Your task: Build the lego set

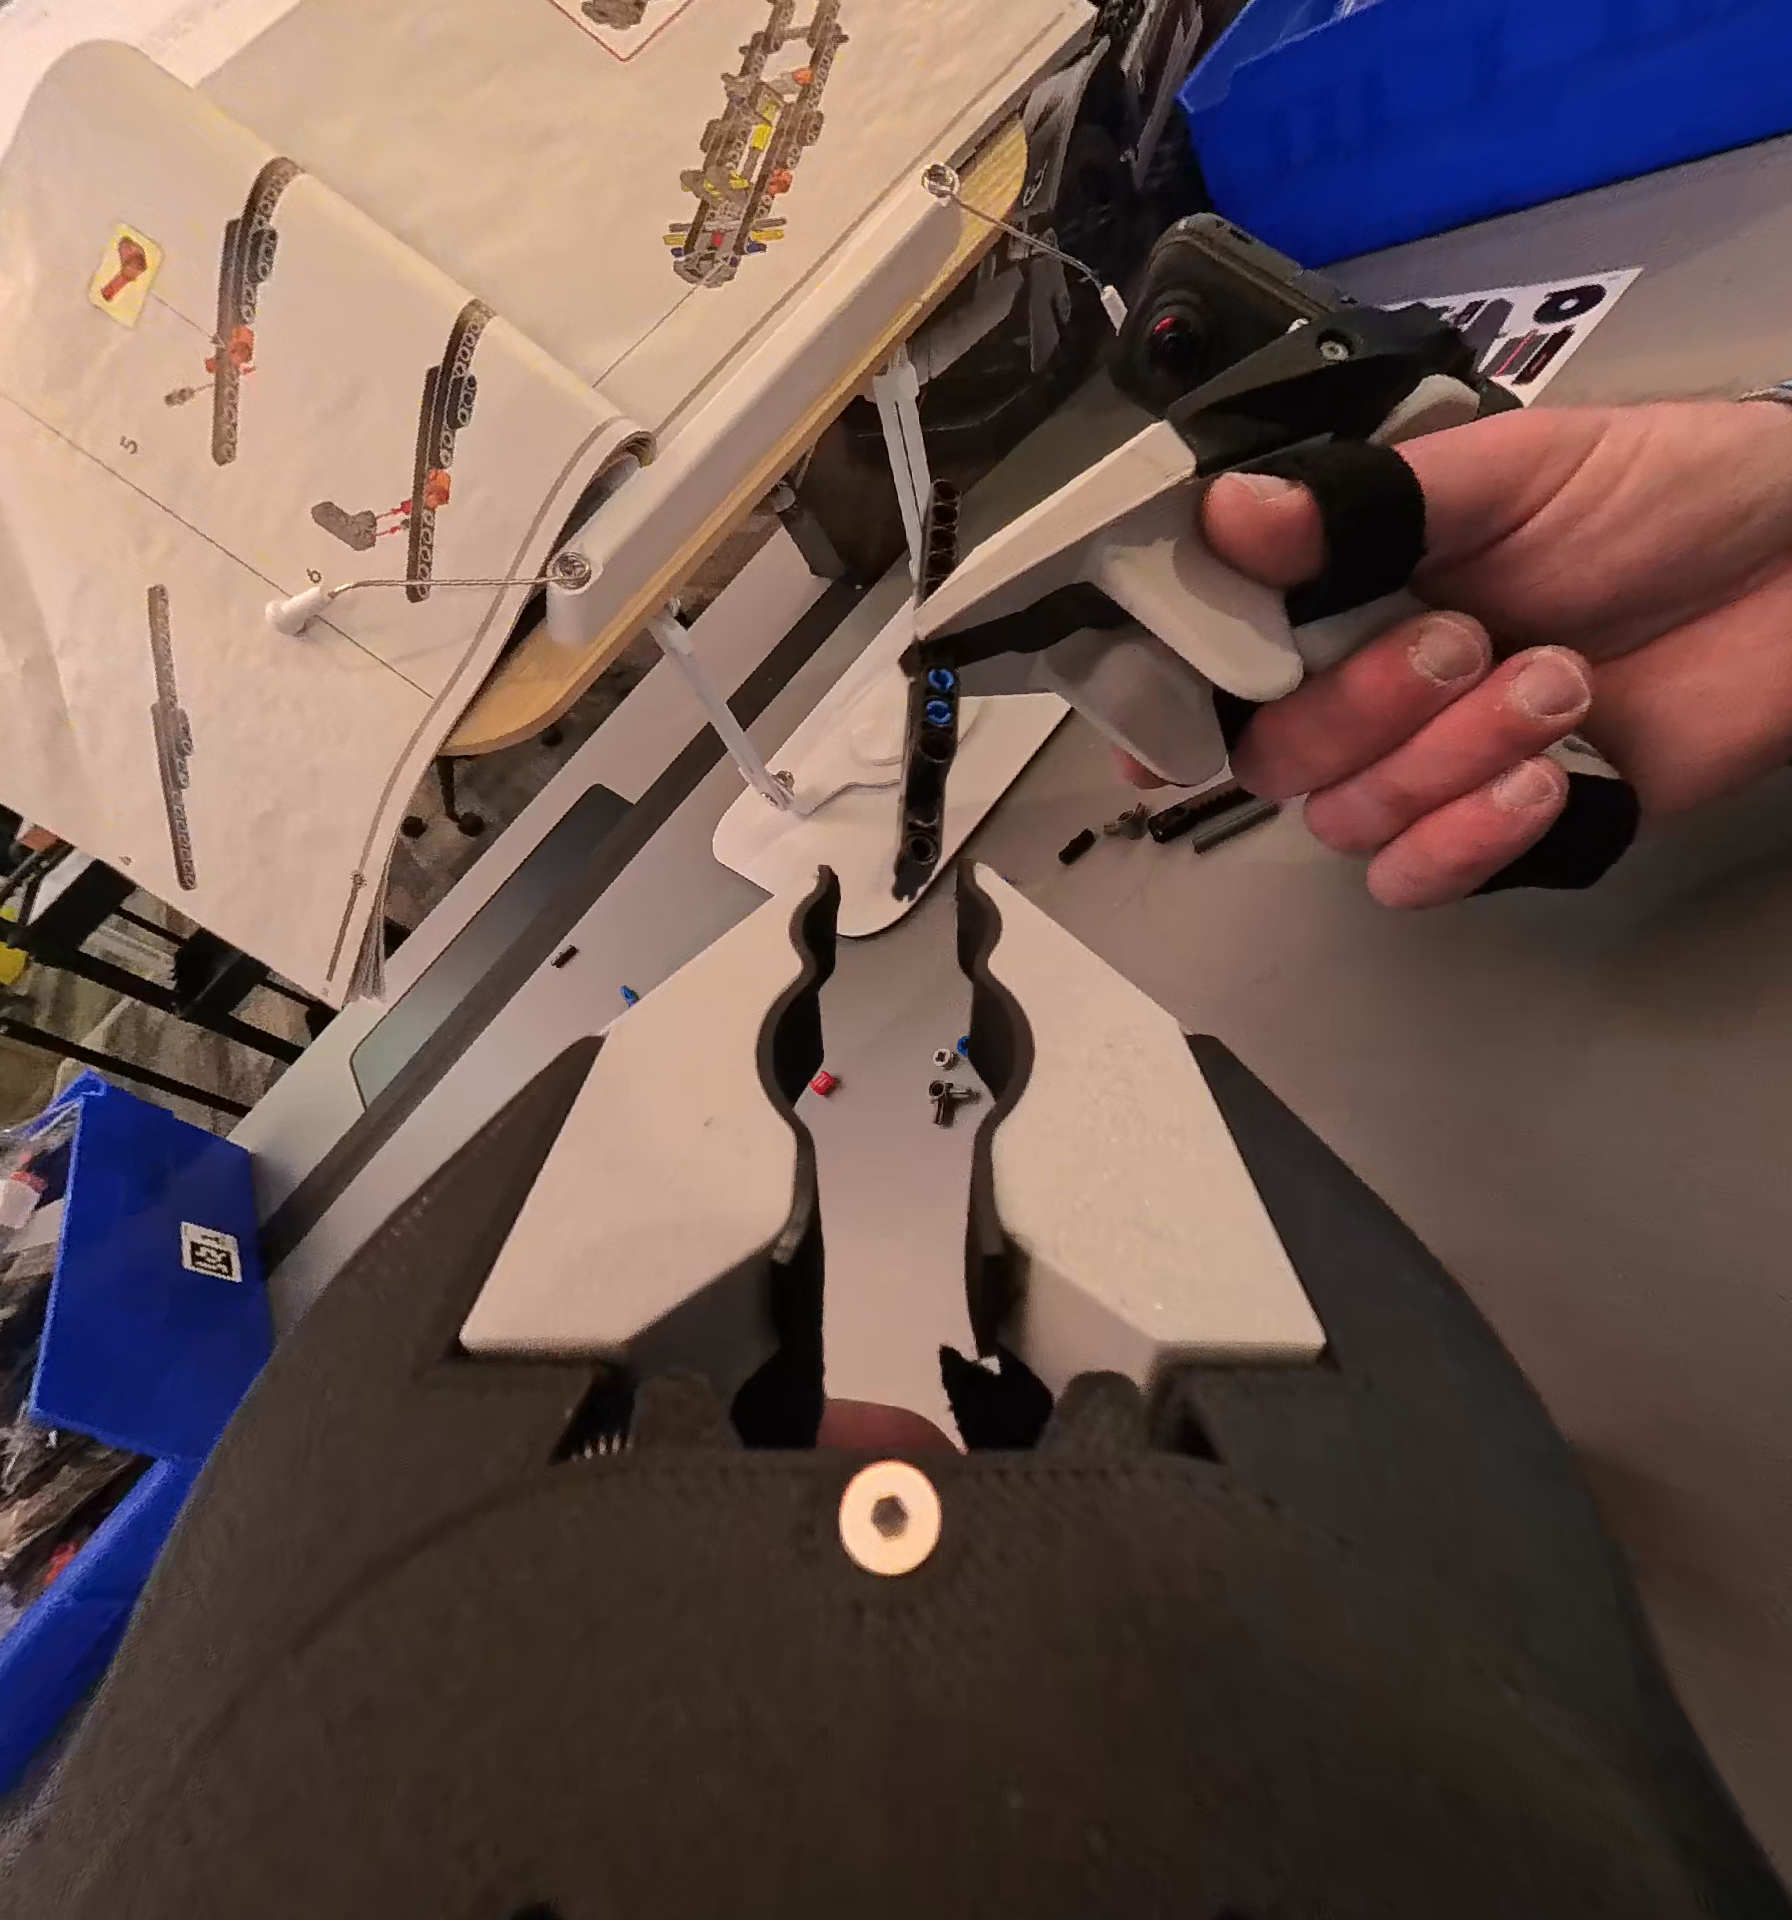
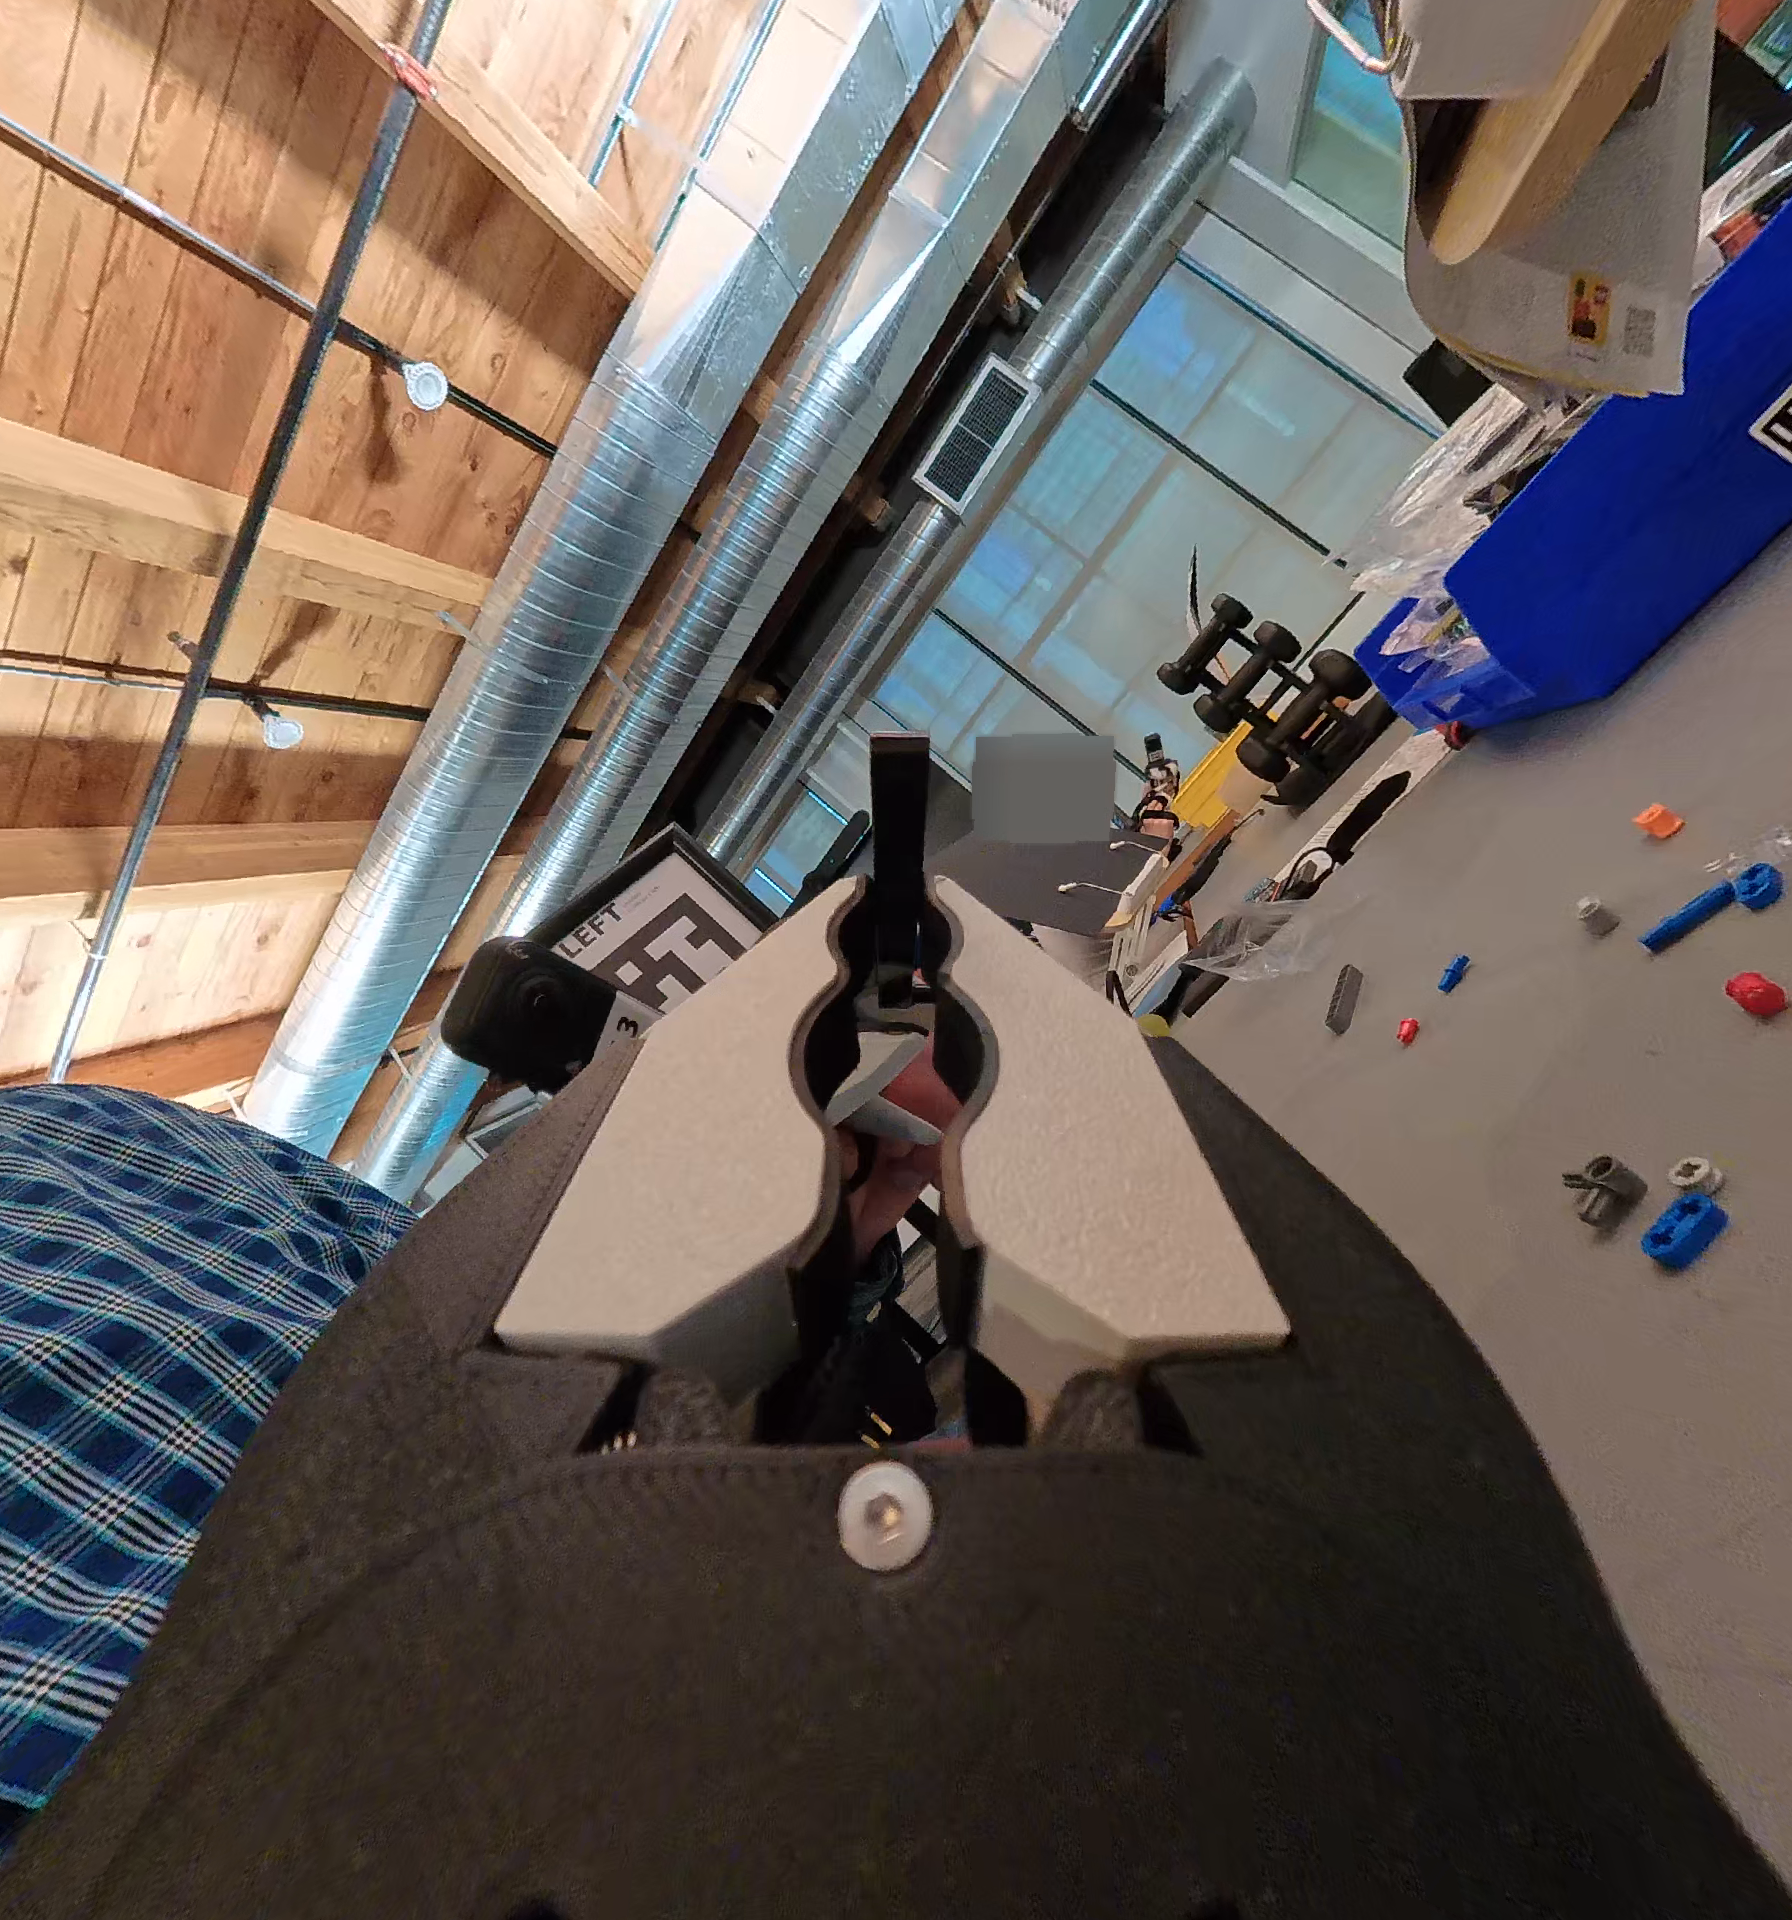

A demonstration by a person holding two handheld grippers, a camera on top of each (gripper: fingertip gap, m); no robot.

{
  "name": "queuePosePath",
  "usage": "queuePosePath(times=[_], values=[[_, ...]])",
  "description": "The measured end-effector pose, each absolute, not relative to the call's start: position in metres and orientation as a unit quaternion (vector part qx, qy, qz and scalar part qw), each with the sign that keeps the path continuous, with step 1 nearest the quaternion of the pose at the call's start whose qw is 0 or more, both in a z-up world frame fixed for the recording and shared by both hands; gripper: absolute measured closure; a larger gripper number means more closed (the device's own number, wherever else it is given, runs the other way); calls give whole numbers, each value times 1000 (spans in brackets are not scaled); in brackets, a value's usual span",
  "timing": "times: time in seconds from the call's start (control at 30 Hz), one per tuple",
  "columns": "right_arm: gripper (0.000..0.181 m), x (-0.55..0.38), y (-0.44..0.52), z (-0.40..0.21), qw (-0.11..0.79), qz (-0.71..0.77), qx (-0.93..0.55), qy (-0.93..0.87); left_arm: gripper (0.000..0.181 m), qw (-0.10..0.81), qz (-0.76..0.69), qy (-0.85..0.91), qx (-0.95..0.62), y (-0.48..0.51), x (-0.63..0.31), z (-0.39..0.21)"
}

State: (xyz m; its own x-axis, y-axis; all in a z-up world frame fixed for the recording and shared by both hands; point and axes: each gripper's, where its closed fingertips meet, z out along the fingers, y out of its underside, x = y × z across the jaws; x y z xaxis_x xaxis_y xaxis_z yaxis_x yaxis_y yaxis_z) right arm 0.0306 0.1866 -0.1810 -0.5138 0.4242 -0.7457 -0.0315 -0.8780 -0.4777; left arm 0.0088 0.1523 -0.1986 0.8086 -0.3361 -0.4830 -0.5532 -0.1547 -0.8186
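Left view: the left gripper (image 1: 897, 894), parted and empty, faces a black beam (image 1: 931, 691) at frame centre, clamped upright by the right gripper (image 1: 918, 649), likely presented for fitting. Right view: that beam (image 2: 897, 831) rises centrally between narrowed fingers.

The left gripper (image 1: 897, 894) points toward twelve o'clock, its jaws parted and empty. At two o'clock, a bare hand (image 1: 1557, 634) grips the right gripper (image 1: 918, 649), whose jaws are clamped together.
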Motion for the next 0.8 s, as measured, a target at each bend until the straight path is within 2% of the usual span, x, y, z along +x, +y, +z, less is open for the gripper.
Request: queuePosePath(times=[0.3,0.53,0.8], values=[[176,33,185,-178,143,848,-463,-214,153,582,57,277,-763,151,11,-199],[176,41,185,-166,159,860,-433,-219,138,580,0,236,-780,152,10,-198],[177,63,176,-141,214,880,-345,-248,136,597,-79,210,-771,151,24,-185]])
